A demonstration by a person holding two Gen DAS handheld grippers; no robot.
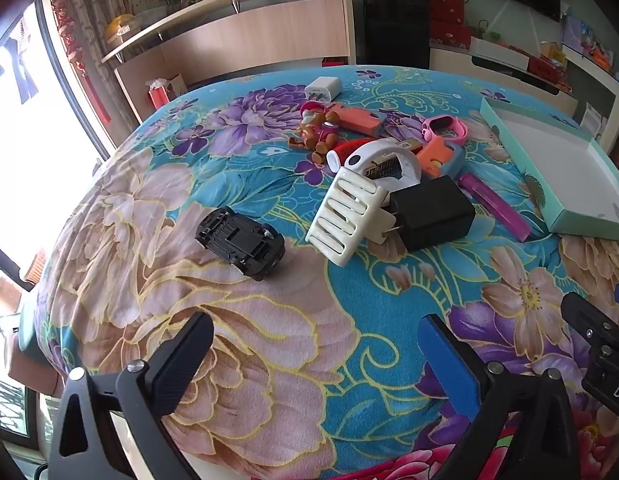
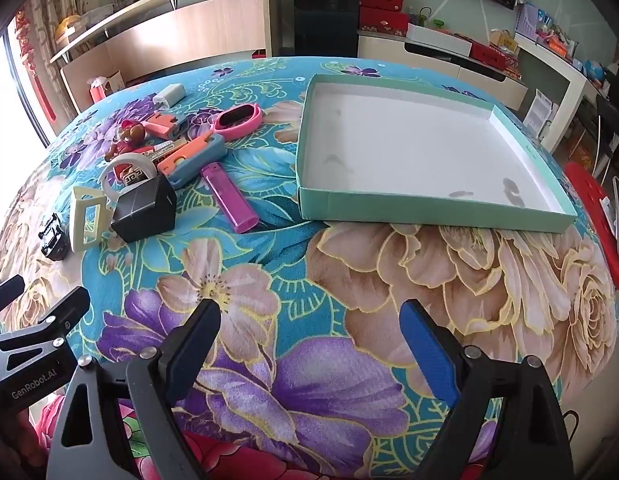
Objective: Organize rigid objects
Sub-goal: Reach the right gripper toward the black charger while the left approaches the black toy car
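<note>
Floral cloth [image 2: 349, 280] in teal, purple and beige covers the table where we work. Our left gripper [image 1: 315, 344] and right gripper [image 2: 309, 328] both hang over it with jaws spread wide and nothing between them. A cluster of small hard objects lies left of the shallow teal box [image 2: 429, 204], whose white inside holds nothing but a few grey smudges. We see a black toy car [image 1: 241, 242] upside down and apart from the heap, a black charger [image 1: 433, 212], a cream slotted piece [image 1: 343, 216], a purple lighter [image 2: 229, 196] and a pink watch [image 2: 239, 120]. From the right wrist, the car is half hidden at the edge; items stacked beneath the white ring [image 1: 389, 160] are hard to make out.
</note>
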